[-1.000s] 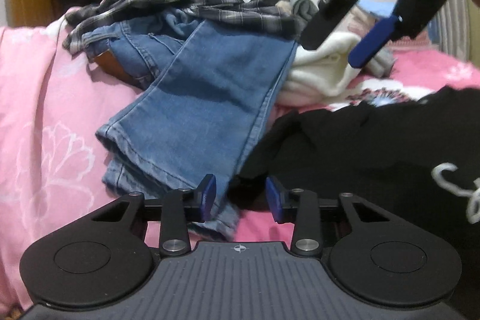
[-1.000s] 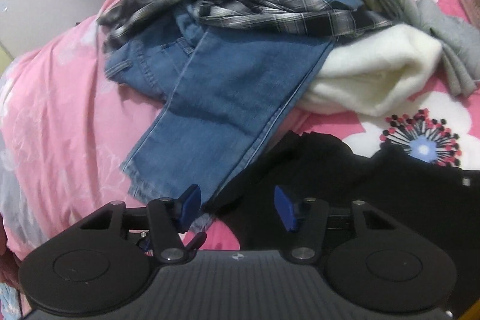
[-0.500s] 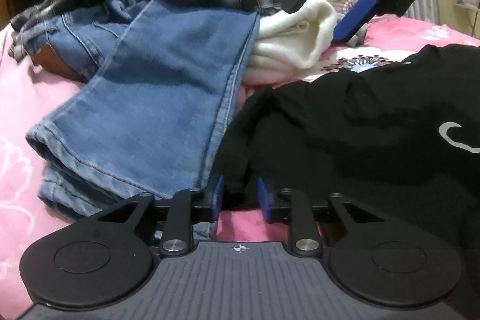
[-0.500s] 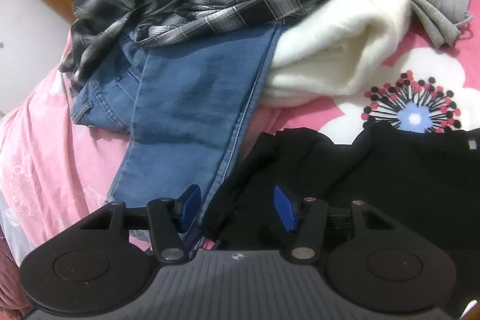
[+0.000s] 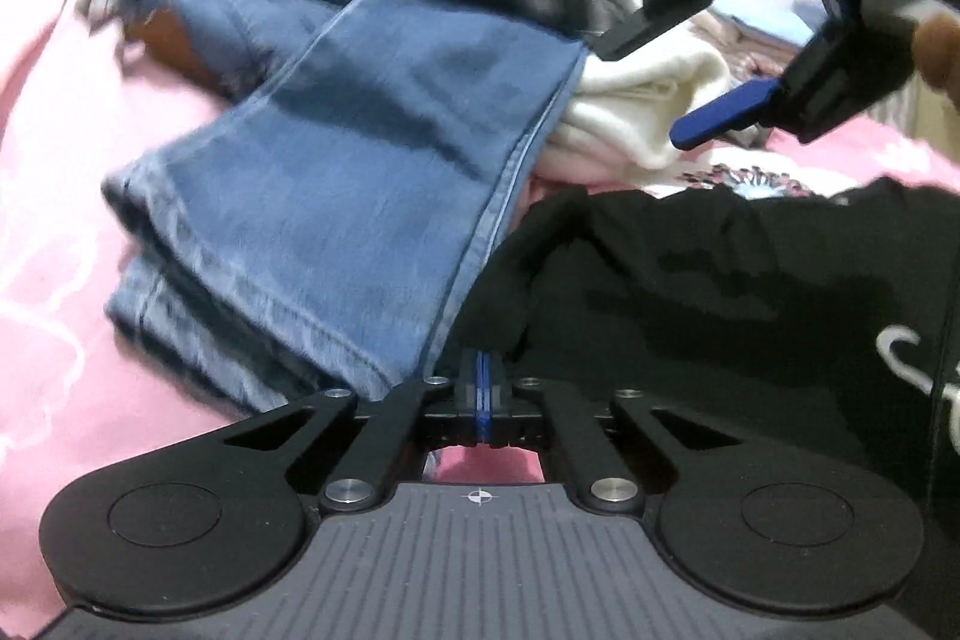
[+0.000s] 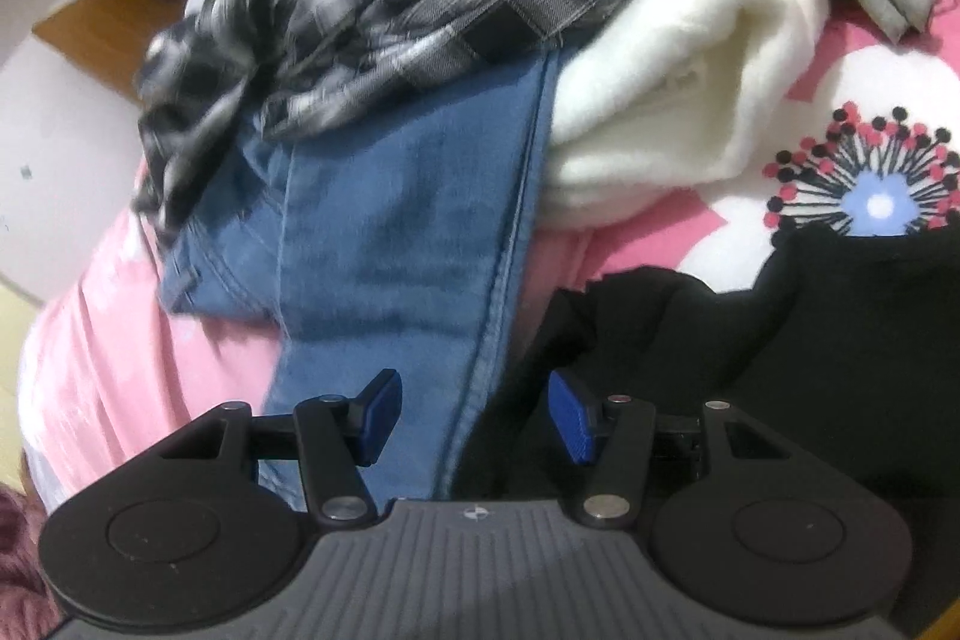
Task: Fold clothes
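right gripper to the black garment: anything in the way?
Nothing visible. The open right gripper hangs over the black garment's edge; the jeans lie beside it, under the left finger.

Black garment point(image 5: 720, 280) lies rumpled on the pink bedspread beside blue jeans point(image 5: 360, 196), its corner pinched

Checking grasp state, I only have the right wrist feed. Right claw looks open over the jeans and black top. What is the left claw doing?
Observer: The left claw is shut, pads together on the edge of the black garment.
Operator: On the jeans too?
Observer: From the left wrist view, the jeans lie just beside it on the left; whether any denim is pinched I cannot tell.
Operator: Where is my claw from there?
Observer: The right claw hangs in the air above the white fleece, open, touching no fabric.
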The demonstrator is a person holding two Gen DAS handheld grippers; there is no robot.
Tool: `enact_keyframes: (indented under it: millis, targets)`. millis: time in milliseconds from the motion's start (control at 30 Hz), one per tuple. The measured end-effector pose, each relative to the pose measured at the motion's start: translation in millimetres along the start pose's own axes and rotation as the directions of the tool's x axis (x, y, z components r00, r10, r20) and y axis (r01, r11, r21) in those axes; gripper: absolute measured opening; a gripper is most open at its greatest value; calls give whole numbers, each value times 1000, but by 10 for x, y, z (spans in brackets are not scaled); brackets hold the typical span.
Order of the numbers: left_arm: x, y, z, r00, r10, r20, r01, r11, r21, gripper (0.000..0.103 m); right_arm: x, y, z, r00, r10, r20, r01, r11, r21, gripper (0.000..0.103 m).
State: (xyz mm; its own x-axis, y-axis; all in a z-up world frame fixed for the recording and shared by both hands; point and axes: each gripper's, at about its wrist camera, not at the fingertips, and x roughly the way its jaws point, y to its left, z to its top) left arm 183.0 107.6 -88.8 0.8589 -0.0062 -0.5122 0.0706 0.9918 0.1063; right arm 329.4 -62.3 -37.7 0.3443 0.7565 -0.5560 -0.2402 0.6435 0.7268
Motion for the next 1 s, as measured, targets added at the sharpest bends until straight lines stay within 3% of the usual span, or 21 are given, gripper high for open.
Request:
enact_keyframes:
  millis: [300,467,600,1000]
  targets:
    - [-31,-62,18,999,15,30,-16,999,43,0,432,-207,63,997,13,-70,1,981,192,50]
    - [-2,-151,-23,999,39,15,-40,993,113,15,663,-275,25,996,-47,-79,65,968,242,47]
    - [59,-204,-66,998,60,18,-62,984,167,17,800,-352,10,993,-76,-90,99,953,286,47]
    - [182,-210,-58,998,66,17,-68,981,184,18,905,-413,23,993,-114,-17,113,930,349,46]
